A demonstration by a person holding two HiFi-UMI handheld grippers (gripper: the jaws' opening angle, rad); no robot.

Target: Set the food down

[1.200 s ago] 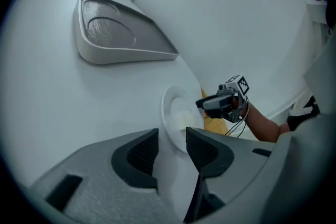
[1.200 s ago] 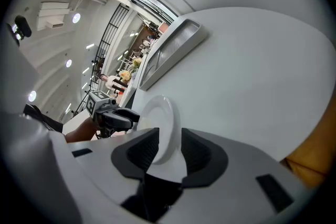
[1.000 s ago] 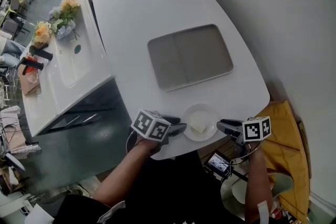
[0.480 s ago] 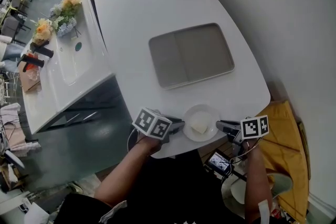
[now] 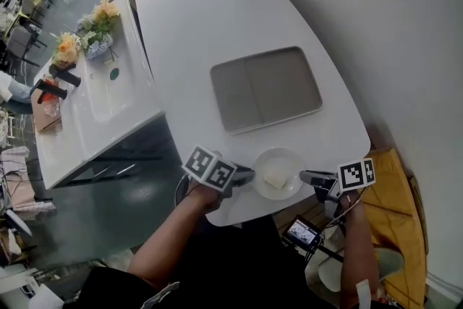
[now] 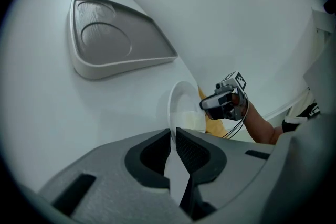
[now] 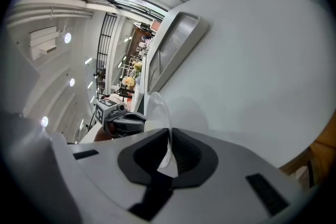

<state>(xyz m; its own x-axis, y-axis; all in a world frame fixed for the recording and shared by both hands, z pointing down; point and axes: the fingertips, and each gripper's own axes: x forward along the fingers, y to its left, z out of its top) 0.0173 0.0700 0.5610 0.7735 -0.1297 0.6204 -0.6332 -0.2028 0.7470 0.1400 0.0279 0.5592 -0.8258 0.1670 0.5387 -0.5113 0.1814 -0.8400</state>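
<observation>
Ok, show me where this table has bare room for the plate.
Free: the wide white table top beyond the grey tray, the strip between the tray's left side and the table's edge, and the tray's own bare bed. Tight: the near edge, where the plate with the food fills the gap between tray and rim.

The left forearm (image 5: 170, 235) and right forearm (image 5: 356, 242) reach up from the bottom of the head view, each carrying a gripper. The left gripper (image 5: 246, 175) and right gripper (image 5: 305, 177) face each other, tilted downward. Both pairs of fingers have just been closing, and each pinches an opposite rim of the plate (image 5: 277, 173).
</observation>
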